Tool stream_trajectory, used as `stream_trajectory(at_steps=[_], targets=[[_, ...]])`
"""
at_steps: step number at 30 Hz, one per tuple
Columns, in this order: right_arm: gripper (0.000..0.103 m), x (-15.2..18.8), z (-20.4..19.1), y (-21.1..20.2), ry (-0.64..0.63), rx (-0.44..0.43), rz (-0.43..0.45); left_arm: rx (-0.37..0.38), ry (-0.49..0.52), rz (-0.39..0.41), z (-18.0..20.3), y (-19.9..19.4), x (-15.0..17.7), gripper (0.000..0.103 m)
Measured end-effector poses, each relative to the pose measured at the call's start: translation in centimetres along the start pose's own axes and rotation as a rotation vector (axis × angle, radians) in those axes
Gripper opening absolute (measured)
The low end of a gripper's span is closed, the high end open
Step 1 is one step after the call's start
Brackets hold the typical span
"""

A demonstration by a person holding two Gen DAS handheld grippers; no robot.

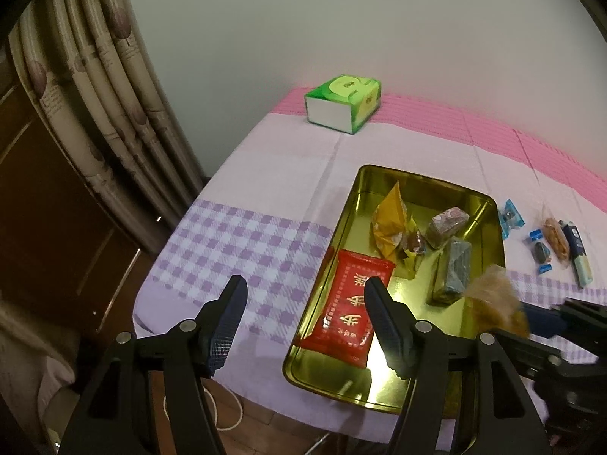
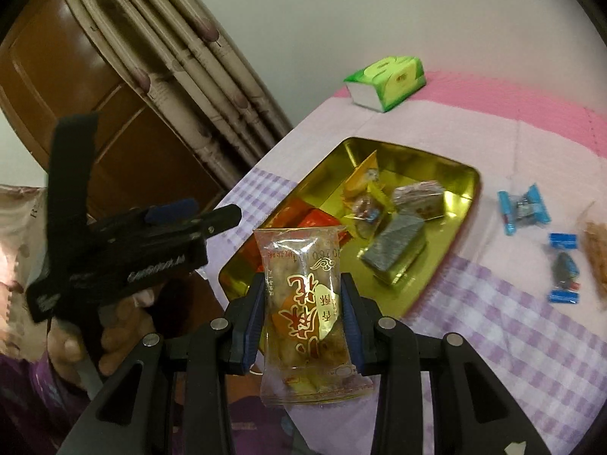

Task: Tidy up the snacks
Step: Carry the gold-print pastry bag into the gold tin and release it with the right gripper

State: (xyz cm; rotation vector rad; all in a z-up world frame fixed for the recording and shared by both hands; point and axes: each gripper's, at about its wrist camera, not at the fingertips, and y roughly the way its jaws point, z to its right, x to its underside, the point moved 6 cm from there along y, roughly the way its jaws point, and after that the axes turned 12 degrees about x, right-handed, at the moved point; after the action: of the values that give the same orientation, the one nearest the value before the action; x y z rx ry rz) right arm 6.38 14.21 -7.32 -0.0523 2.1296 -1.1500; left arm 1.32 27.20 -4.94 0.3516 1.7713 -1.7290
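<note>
Tin: a gold tin lies on the checked cloth near the table's front edge — judged the collecting place, since several snacks already lie in it.
In the tin: a red packet at the near end, a yellow packet, and two foil blocks toward the far side.
Left out: blue candies and an orange snack lie on the cloth to the right of the tin, apart from it — judged not yet sorted.
Tissue box: a green box sits at the far edge, well apart; it looks to be no part of the sorting.
Right gripper: pads pressed on both sides of a clear packet, held upright by its middle, above the near edge of the tin.
Left gripper: jaws spread with nothing between them; its right finger hangs over the red packet, its left over the cloth.
Judgement: the clear packet seems bound for the tin's empty near corner.
</note>
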Motion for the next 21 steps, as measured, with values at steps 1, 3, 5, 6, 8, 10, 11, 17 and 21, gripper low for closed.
stream_trajectory(at_steps=[1,3,5,6,8,10,11,17,21], targets=[[0.035,-0.1,0.0,0.5,0.010,-0.006,-0.011,0.002,0.001,-0.002,0.0,0.0,0.0,0.065],[0.035,-0.3,0.0,1.2,0.026,-0.008,-0.024,0.005,0.003,-0.006,0.0,0.2,0.0,0.065],[0.035,-0.6,-0.1,1.8,0.041,-0.013,-0.036,0.009,0.004,-0.010,0.1,0.3,0.0,0.066],[0.035,-0.7,-0.1,2.2,0.050,-0.017,-0.041,0.011,0.002,-0.012,0.1,0.3,0.0,0.067],[0.035,-0.7,-0.1,2.6,0.062,-0.021,-0.050,0.015,0.001,-0.015,0.0,0.4,0.1,0.067],[0.035,-0.6,-0.2,3.1,0.070,-0.022,-0.060,0.016,-0.001,-0.024,0.0,0.6,0.1,0.067],[0.035,-0.6,-0.2,3.3,0.071,-0.022,-0.065,0.018,-0.002,-0.028,0.0,0.7,0.2,0.067],[0.035,-0.5,-0.3,4.5,0.083,-0.010,-0.095,0.022,-0.003,-0.053,-0.1,1.3,0.4,0.067],[0.035,-0.6,-0.2,5.2,0.097,-0.010,-0.106,0.020,-0.006,-0.062,-0.2,1.4,0.5,0.067]])
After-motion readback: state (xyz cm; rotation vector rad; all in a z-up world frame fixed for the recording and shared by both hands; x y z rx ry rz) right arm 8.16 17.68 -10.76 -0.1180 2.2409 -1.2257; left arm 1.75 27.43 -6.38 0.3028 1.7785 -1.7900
